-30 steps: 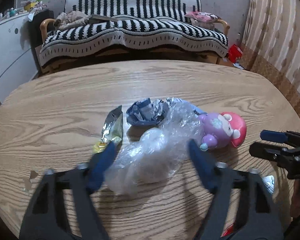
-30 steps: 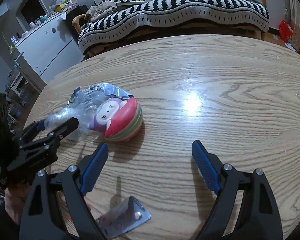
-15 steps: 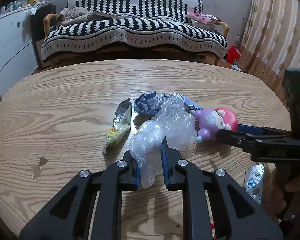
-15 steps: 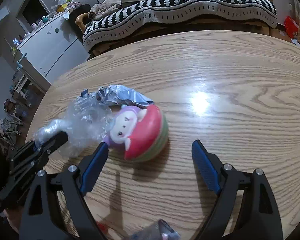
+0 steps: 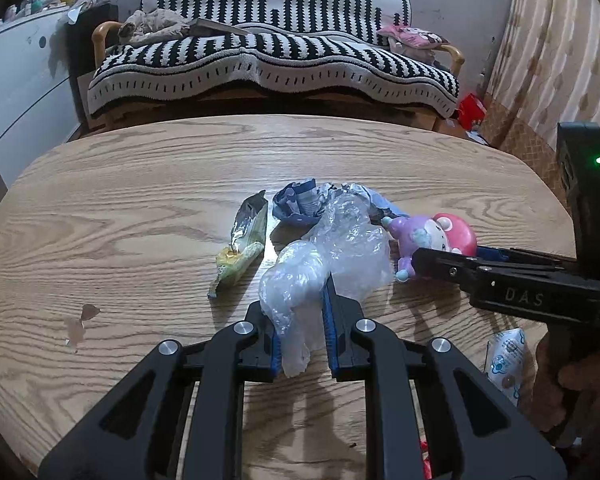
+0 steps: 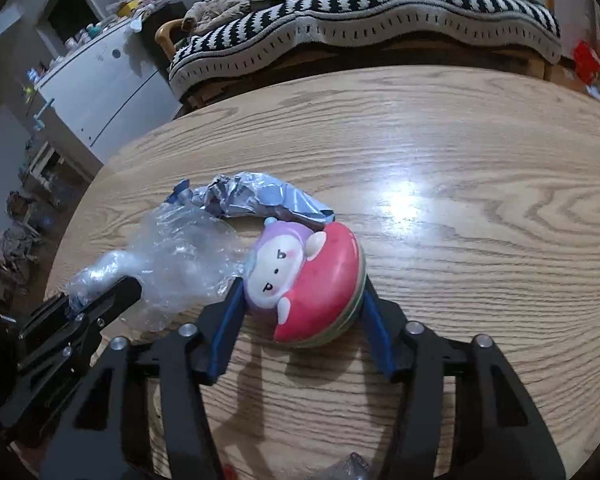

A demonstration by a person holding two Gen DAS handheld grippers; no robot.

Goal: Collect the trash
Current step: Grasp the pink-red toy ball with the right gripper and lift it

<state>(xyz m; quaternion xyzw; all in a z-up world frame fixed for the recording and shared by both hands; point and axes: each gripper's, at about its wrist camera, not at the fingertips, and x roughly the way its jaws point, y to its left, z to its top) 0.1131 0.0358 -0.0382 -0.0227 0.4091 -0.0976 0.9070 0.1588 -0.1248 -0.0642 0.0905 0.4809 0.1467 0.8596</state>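
Since half a second ago the right tongs (image 6: 300,312) have advanced and narrowed: their blue pads (image 6: 226,326) now sit against both flanks of the toy (image 6: 312,276), where before they stood wide and short of it. The left tongs (image 5: 300,320) remain clamped on the plastic bag (image 5: 324,256), as they were.

Left tongs: closed on the lower tail of the crumpled clear bag, which bulges up and forward beyond the tips. Right tongs: closed around the round red and pink toy, one pad on each side; the toy rests on the tabletop (image 5: 140,208). In the left view the right tongs reach in from the right edge, fingers level and pointing left, with the person's hand (image 5: 576,380) wrapped around the handle below a green indicator light.

Beyond the bag lies a crumpled blue and silver wrapper (image 5: 300,204), touching the bag and the toy's far side. A flattened silver and yellow packet (image 5: 242,246) lies just left of the bag. A small white sachet (image 5: 506,356) sits near the right edge of the tabletop, beside the hand.

Tabletop: rounded, oak-grain wood, with a small chipped mark (image 5: 80,320) at the left.

Room: a sofa (image 5: 276,56) under a black and white striped throw stands behind the tabletop; a white cabinet (image 6: 100,84) to its left, a patterned curtain (image 5: 552,48) at right.
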